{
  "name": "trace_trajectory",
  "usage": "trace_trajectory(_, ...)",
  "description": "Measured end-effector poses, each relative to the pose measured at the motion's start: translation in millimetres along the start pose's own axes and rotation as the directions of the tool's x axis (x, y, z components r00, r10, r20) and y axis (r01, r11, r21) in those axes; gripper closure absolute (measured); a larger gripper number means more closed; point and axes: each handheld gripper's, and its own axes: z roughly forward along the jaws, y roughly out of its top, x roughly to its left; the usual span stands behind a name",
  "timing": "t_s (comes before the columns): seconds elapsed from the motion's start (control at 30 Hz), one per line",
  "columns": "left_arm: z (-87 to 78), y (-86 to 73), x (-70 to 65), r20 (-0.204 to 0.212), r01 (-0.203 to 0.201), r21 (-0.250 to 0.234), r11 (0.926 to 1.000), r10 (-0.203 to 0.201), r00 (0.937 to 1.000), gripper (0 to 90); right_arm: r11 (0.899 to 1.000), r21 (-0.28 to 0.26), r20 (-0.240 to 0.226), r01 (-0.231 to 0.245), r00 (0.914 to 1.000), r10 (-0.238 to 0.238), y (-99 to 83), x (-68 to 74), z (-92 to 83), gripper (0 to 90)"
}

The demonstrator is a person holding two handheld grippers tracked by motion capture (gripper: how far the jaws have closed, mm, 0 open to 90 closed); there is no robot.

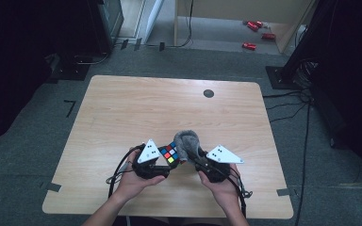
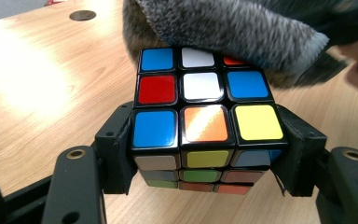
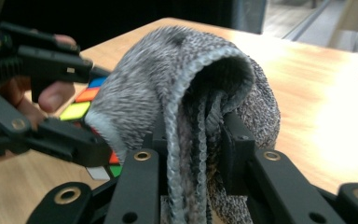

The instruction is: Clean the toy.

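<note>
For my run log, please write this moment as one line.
left gripper: shut on puzzle cube | right gripper: shut on grey cloth | cloth lies over cube's far edge

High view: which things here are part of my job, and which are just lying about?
In the job:
puzzle cube, clamped in the left gripper
grey cloth, pinched in the right gripper

Lying about:
red objects on the floor
table's grommet hole

hidden: cube (image 2: pixel 205 105) far row under grey cloth (image 2: pixel 228 32) | cut off: cloth top
</note>
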Motion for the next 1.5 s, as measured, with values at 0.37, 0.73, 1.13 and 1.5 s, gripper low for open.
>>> trace_trajectory(0.37,2.4,-1.9,2.5,0.024,-0.006,0.001,1.0000,0.006,0.9997,34.6,1.000,-0.024,-0.064,-0.006,0.9979,0.005,0.7,-4.4,-1.5,73.2)
trace_trajectory(0.73,4.1,-2.8,2.5,0.041,0.031,-0.009,0.9995,-0.031,0.9987,34.6,1.000,0.001,-0.076,0.007,0.9971,-0.007,-1.5,-7.7,-2.4,73.0)
trace_trajectory(1.13,4.6,-5.5,3.3,0.035,0.042,-0.022,0.9989,-0.042,0.9985,34.6,1.000,-0.005,-0.093,0.026,0.9953,-0.026,1.4,-8.5,-5.8,73.1)
trace_trajectory(1.5,3.0,-3.8,1.1,0.079,0.077,-0.046,0.9960,-0.073,0.9942,34.6,0.999,-0.048,-0.130,0.017,0.9913,-0.023,2.7,-11.6,-10.5,73.3)
